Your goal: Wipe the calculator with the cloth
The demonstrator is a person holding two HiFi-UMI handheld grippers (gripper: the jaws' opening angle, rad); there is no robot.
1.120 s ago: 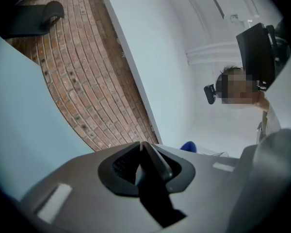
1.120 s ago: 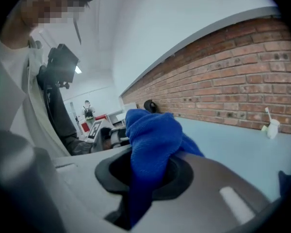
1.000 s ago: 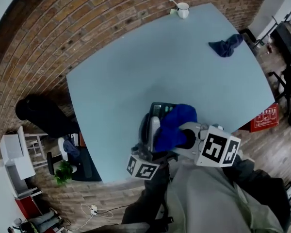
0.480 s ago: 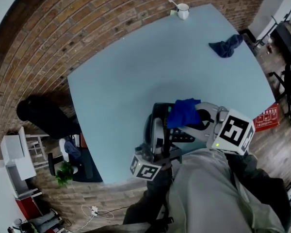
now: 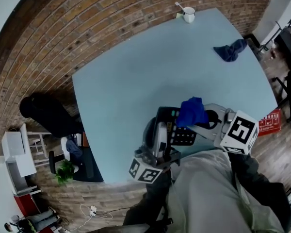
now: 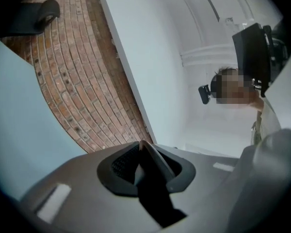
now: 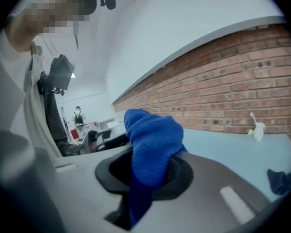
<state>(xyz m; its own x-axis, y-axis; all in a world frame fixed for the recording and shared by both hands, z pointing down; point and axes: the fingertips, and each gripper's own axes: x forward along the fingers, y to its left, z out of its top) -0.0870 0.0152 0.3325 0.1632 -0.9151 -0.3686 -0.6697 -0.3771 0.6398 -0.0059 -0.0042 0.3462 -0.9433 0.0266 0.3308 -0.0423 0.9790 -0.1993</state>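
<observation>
The calculator [image 5: 182,135] is at the near edge of the table [image 5: 136,72], right in front of the person, keys facing up. Its long axis runs away from the person, with the display end pointing toward the far side of the table and the key end nearest the body. I cannot tell whether any part of it rests on the tabletop.

The left gripper [image 6: 141,152] has its jaws closed tight on the calculator's left edge, which shows in the left gripper view as a thin dark slab seen edge-on. The right gripper [image 7: 148,174] comes in from the right, its jaws pinched on a bright blue cloth [image 5: 193,111]. The cloth bunches up out of the jaws and lies over the calculator's far right corner, beside the display.

The table's near edge runs just under both grippers. Ahead and to the left, the pale blue top lies open all the way to the brick wall [image 5: 63,33]. A white cup [image 5: 189,15] stands at the far corner, and a darker blue rag [image 5: 230,51] lies near the right edge, both well apart from the calculator.
</observation>
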